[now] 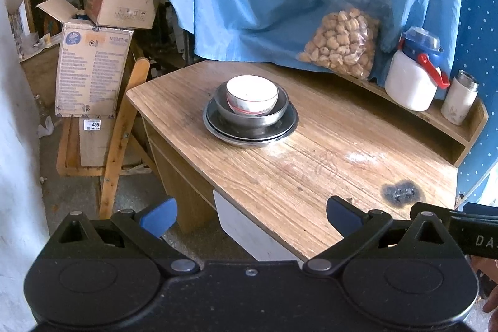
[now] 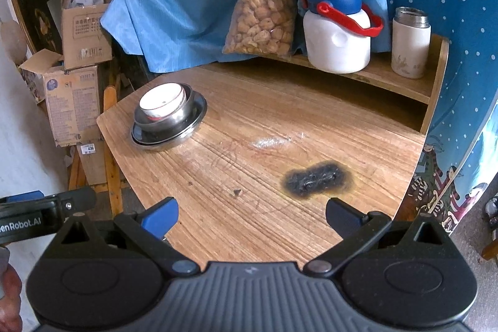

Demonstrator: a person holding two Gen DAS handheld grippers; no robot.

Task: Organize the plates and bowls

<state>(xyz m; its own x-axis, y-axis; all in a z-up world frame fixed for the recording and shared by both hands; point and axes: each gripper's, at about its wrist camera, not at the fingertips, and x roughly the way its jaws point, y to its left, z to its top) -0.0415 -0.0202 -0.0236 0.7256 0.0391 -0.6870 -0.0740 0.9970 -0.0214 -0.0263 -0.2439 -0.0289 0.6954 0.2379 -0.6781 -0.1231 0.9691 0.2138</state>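
There's the stack: a white ceramic bowl with a red band (image 1: 252, 95) nests upright inside a grey steel bowl (image 1: 252, 114), and that sits on shallow, shiny round steel plates (image 1: 250, 133), all toward the far left part of the wood-grain desk (image 1: 311, 170). The left gripper (image 1: 249, 215) hangs back at the near edge, blue-tipped jaws spread wide, empty, stack well ahead and centred between them. The right gripper (image 2: 250, 215) is just as wide and empty, with the stack far off to its left (image 2: 162, 105). A charred black burn patch (image 2: 317, 181) lies just ahead of it.
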